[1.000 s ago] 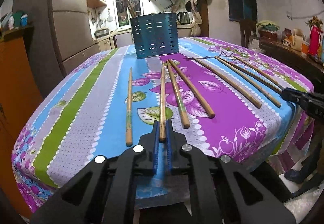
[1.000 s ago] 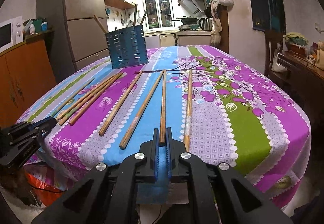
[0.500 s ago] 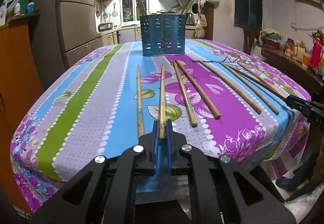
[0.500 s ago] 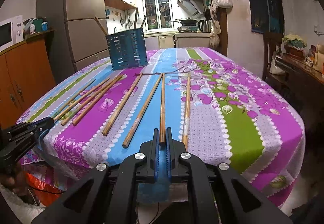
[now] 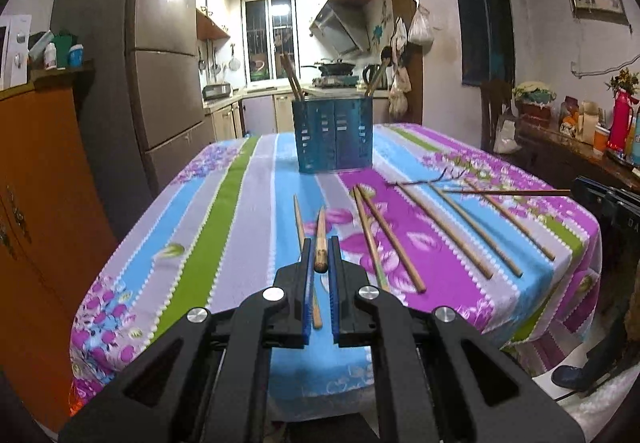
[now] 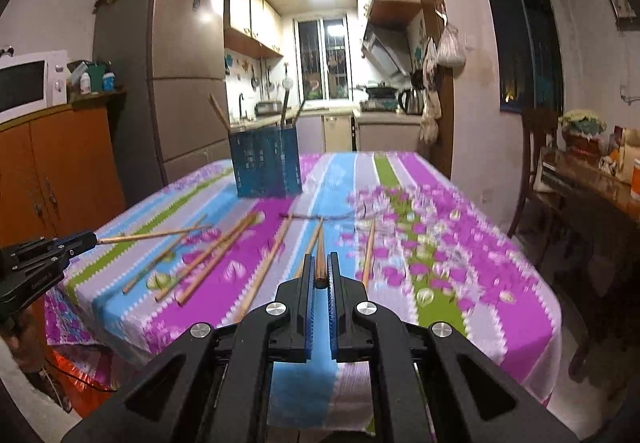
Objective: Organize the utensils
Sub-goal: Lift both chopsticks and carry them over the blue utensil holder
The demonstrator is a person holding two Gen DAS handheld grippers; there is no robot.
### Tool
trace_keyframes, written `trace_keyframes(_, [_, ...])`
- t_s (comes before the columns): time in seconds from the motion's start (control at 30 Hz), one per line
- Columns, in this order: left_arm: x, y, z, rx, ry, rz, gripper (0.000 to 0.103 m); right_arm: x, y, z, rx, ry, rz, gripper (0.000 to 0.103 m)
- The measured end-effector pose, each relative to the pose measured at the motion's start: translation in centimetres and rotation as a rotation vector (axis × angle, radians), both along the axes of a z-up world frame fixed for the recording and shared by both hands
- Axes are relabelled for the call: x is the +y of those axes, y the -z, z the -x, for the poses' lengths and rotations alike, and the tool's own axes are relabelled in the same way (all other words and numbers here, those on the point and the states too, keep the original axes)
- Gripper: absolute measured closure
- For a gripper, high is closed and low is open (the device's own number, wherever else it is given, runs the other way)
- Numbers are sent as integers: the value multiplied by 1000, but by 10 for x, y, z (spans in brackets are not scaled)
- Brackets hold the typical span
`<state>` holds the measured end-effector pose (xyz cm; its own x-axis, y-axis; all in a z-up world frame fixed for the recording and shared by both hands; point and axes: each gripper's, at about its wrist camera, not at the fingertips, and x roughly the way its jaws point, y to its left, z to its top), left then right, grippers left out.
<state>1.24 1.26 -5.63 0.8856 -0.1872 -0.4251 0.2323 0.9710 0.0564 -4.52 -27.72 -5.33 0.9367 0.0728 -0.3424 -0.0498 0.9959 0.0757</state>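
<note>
Both grippers are loaded! The left gripper (image 5: 320, 267) is clamped tight on one wooden chopstick (image 5: 320, 239), gripped near its thick end so the slim tip leads forward, clear of the worktop (image 5: 256, 211). The right gripper (image 6: 319, 275) is pinched just as firmly on a second chopstick (image 6: 320, 263), held the same way. Straight ahead stands the blue slotted holder (image 5: 333, 137) at the far end of the striped cloth, a few sticks already upright in it. That looks like the destination. Several more chopsticks (image 5: 392, 239) lie loose in rows on the cloth, waiting. Holding each by its end likely lets the tip drop cleanly into the holder.
</note>
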Motion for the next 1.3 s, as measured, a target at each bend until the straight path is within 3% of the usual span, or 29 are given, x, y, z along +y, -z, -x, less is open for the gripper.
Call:
trace_keyframes(0.33, [0, -32, -1, -46, 24, 27, 98, 0, -40, 0, -102, -16, 27, 96])
trace_keyframes(0.67, [-2, -69, -12, -70, 67, 55, 98, -9, -69, -14, -132, -27, 46, 96])
trace_keyframes(1.1, [9, -102, -50, 45, 125, 121, 98, -9, -102, -33, -150, -59, 74, 96])
trace_keyframes(1.3, [7, -113, -57, 49, 141, 123, 98, -14, -111, -49, -121, -81, 43, 96])
